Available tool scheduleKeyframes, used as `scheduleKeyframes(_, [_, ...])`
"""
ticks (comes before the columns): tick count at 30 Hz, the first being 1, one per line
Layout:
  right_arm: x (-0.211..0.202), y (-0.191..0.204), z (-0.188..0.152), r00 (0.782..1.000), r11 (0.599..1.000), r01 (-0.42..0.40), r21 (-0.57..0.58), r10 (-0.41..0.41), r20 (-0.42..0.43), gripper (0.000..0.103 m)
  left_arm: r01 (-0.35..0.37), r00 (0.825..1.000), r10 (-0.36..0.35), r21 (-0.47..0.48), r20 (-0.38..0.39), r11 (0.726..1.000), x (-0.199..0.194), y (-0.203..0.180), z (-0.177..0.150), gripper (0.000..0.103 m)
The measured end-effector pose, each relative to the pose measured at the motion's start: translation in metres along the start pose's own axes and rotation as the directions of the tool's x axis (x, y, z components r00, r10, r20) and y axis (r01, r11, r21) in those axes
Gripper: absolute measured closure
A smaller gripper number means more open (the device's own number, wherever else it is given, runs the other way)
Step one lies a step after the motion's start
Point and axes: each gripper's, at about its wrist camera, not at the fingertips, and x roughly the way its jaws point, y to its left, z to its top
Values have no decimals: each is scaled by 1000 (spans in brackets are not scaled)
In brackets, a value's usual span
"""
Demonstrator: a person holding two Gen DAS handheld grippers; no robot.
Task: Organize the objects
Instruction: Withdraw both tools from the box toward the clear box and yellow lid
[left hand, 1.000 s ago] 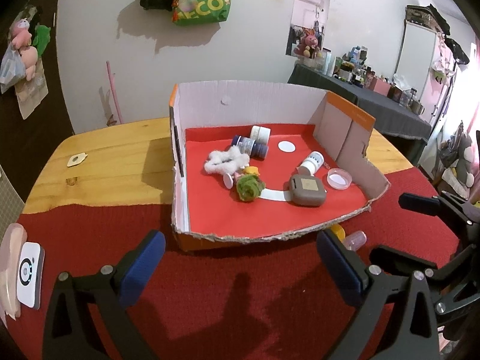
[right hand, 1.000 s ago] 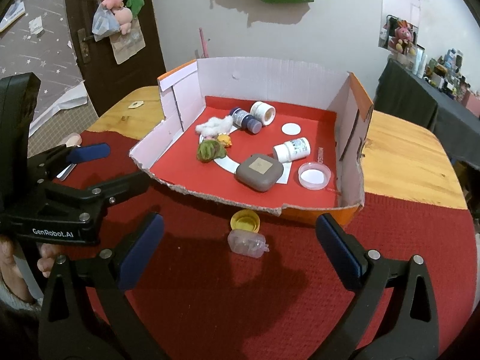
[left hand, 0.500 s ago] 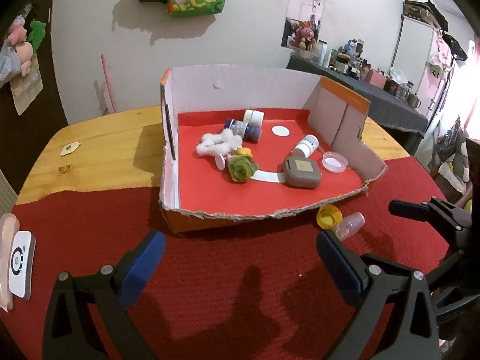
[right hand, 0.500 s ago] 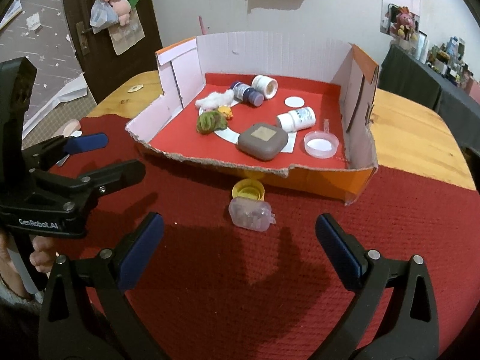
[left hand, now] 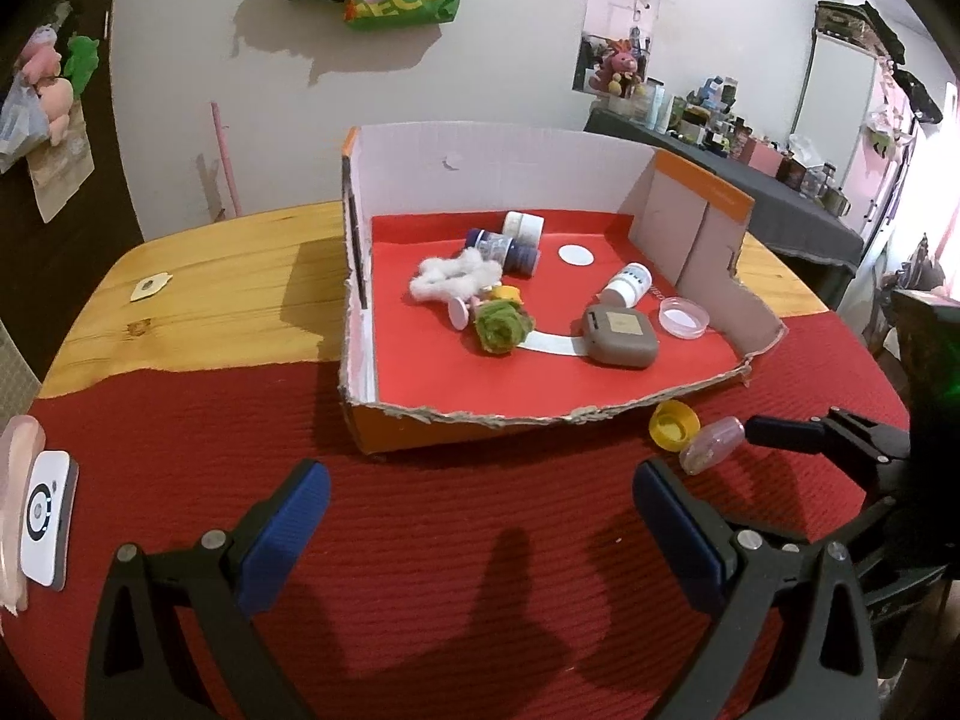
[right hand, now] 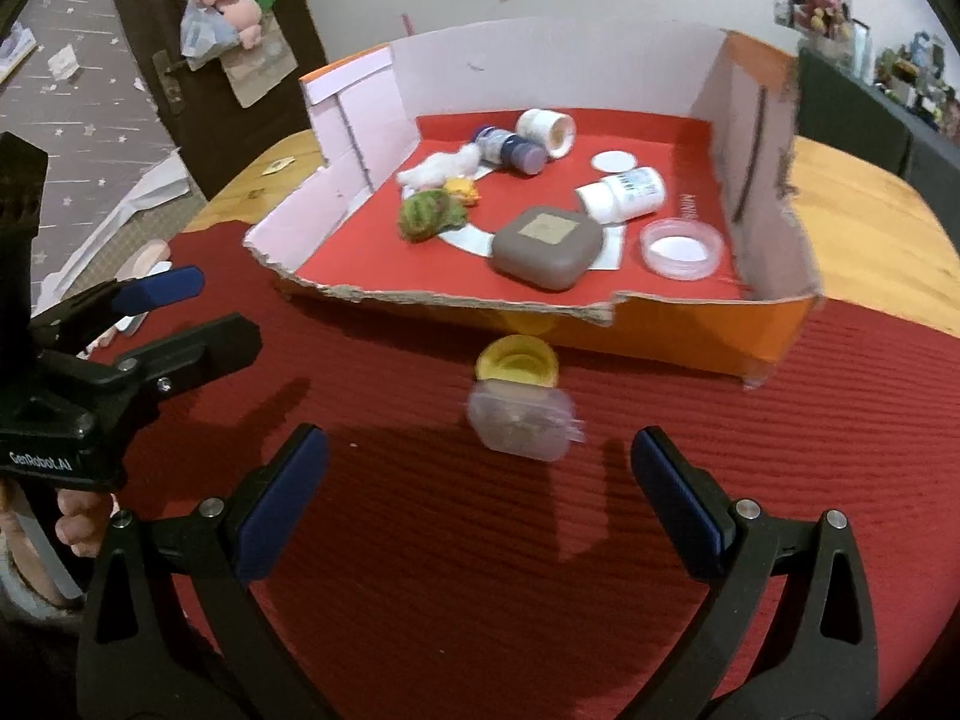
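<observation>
A shallow cardboard box (left hand: 498, 162) with a red lining and a torn front wall sits on the surface (left hand: 228, 306), straddling the line where the bare wood of the far side meets the red cloth (left hand: 420, 540) that covers the near side. Inside it lie a grey square case (left hand: 619, 336), a green fuzzy ball (left hand: 501, 327), a white fluffy piece (left hand: 453, 277), a white bottle (left hand: 627, 284) on its side, two dark blue jars (left hand: 503, 249), a white jar (left hand: 523, 224), a clear round lid (left hand: 683, 317) and a white disc (left hand: 575, 254).

Two things lie outside the box, on the red cloth just in front of its torn wall near the box's front right corner: a yellow cap (right hand: 517, 361), open side up, and a small clear plastic container (right hand: 521, 421) touching it on the near side.

The right hand-held gripper (right hand: 480, 498) hangs released, its blue-padded fingers spread wide, with the clear container just ahead of the gap between them and not touched. The left hand-held gripper (left hand: 480, 528) is likewise spread wide and grasps nothing, over bare red cloth in front of the box's front left part. In the right wrist view a hand (right hand: 75, 531) shows under the left hand-held gripper's body.

A small white device (left hand: 43, 516) lies at the left edge of the surface.
</observation>
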Motion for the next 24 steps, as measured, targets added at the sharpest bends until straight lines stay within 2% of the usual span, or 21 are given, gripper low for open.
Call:
scheduleKeyframes(2, [2, 5, 1, 999, 999, -52, -10, 52, 0, 0, -7, 1000, 7, -3, 3, 1000, -2, 3, -1, 0])
scheduleKeyframes(5, [-2, 15, 1, 983, 983, -182, -37, 182, 6, 0, -17, 1000, 17, -18, 12, 1000, -6, 8, -1, 0])
scheduleKeyframes(7, [-6, 19, 1, 978, 977, -207, -59, 208, 15, 0, -17, 1000, 17, -30, 16, 999, -8, 11, 1, 0])
scheduleKeyframes(12, [-13, 6, -1, 997, 997, -61, -42, 63, 36, 0, -12, 1000, 12, -31, 13, 999, -6, 11, 2, 0])
scheduleKeyframes(15, [-23, -10, -5, 998, 999, -33, -5, 34, 51, 0, -5, 1000, 5, -16, 2, 1000, -1, 6, 1, 0])
scheduleKeyframes(19, [-38, -31, -13, 996, 997, 72, 25, -73, 54, 0, 15, 1000, -14, 2, -17, 1000, 8, -6, 0, 0])
scheduleKeyframes(24, [-47, -59, -13, 988, 987, 127, 97, -134, 71, 0, 49, 998, -46, 68, -46, 997, 22, -35, -3, 0])
